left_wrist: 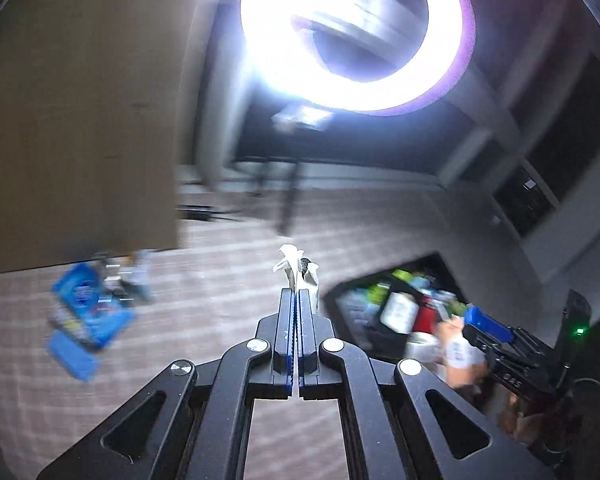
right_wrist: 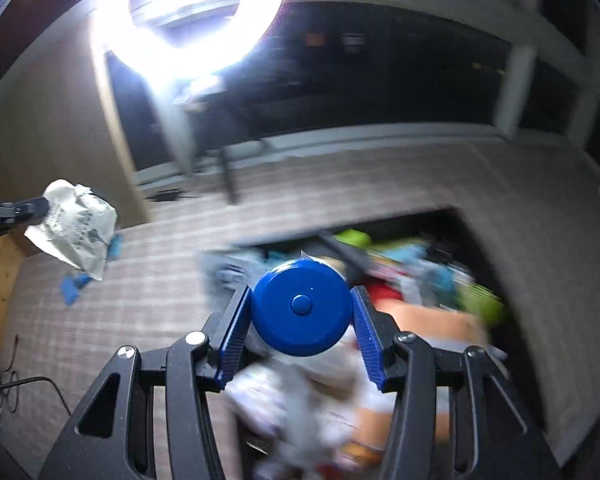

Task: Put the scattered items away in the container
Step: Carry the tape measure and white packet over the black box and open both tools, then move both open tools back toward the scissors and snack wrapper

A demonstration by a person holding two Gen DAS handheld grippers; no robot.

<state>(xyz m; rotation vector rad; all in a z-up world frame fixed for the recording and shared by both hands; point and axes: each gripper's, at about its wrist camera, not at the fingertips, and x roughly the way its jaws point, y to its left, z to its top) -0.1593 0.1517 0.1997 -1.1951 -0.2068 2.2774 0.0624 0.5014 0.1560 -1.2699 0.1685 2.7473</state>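
Note:
My left gripper [left_wrist: 298, 294] is shut on a crumpled white paper wrapper [left_wrist: 296, 270] and holds it above the striped carpet. In the right wrist view the same wrapper [right_wrist: 74, 232] hangs from the left gripper [right_wrist: 40, 206] at the far left. My right gripper [right_wrist: 300, 314] is closed on a round blue-lidded item [right_wrist: 300, 308], with both blue pads against its sides, over the black container [right_wrist: 440, 220]. The container [left_wrist: 380, 278] is full of several mixed items. In the left wrist view the right gripper [left_wrist: 488, 326] shows at the right, beside the container.
Blue packets and small items [left_wrist: 84, 312] lie blurred on the carpet at the left. A bright ring light [left_wrist: 356, 36] on a stand glares ahead. A wooden panel [left_wrist: 76, 120] stands at the left. A black cable [right_wrist: 24, 384] lies on the floor.

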